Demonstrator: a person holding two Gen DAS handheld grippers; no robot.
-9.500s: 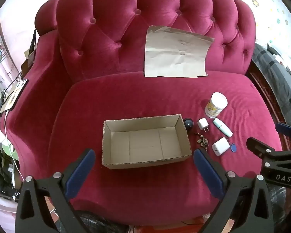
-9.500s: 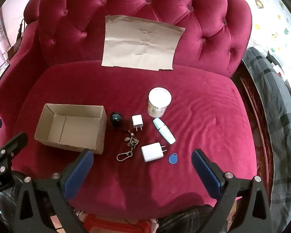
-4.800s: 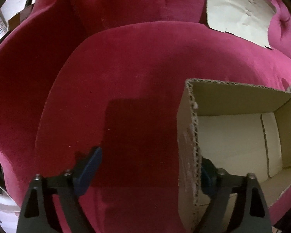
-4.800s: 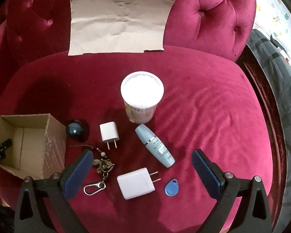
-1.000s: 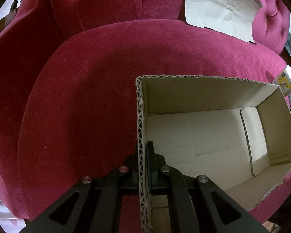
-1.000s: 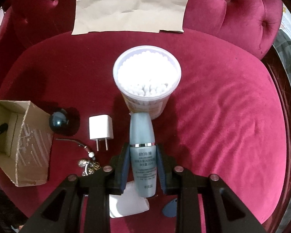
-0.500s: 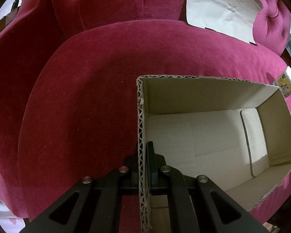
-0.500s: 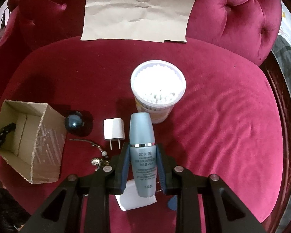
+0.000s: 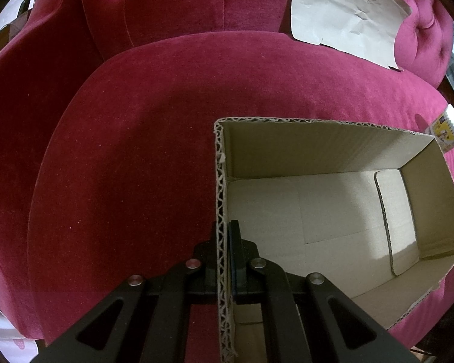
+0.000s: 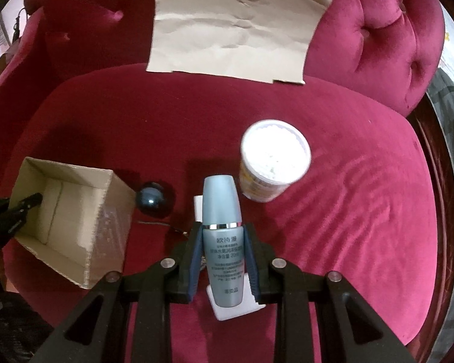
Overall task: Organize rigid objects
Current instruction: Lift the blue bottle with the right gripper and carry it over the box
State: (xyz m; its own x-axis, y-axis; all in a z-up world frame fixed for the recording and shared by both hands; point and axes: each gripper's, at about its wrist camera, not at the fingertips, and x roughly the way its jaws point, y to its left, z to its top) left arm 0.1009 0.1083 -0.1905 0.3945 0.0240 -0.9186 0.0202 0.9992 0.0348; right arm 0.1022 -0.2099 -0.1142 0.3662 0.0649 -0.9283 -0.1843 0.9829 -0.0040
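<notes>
My left gripper [image 9: 224, 236] is shut on the left wall of an open, empty cardboard box [image 9: 333, 208] on the red sofa seat; it shows in the right wrist view [image 10: 21, 208] at the box [image 10: 75, 220]. My right gripper [image 10: 222, 233] is shut on a pale blue bottle [image 10: 222, 220] and holds it above the seat. Under it lie a small white charger [image 10: 197, 207], a larger white charger [image 10: 236, 310], a dark ball [image 10: 150, 201] and a key-chain cord [image 10: 163, 225]. A tub of cotton swabs [image 10: 272, 166] stands to the right.
A sheet of brown paper [image 10: 236, 24] leans on the tufted sofa back [image 10: 378, 30]. The seat's front edge [image 10: 408, 326] drops off near me. A grey blanket [image 10: 451, 181] lies beyond the sofa's right side.
My right gripper has lifted the blue bottle and drawn back, so the swab tub looks smaller and the box shows more. My left gripper stays shut on the box wall.
</notes>
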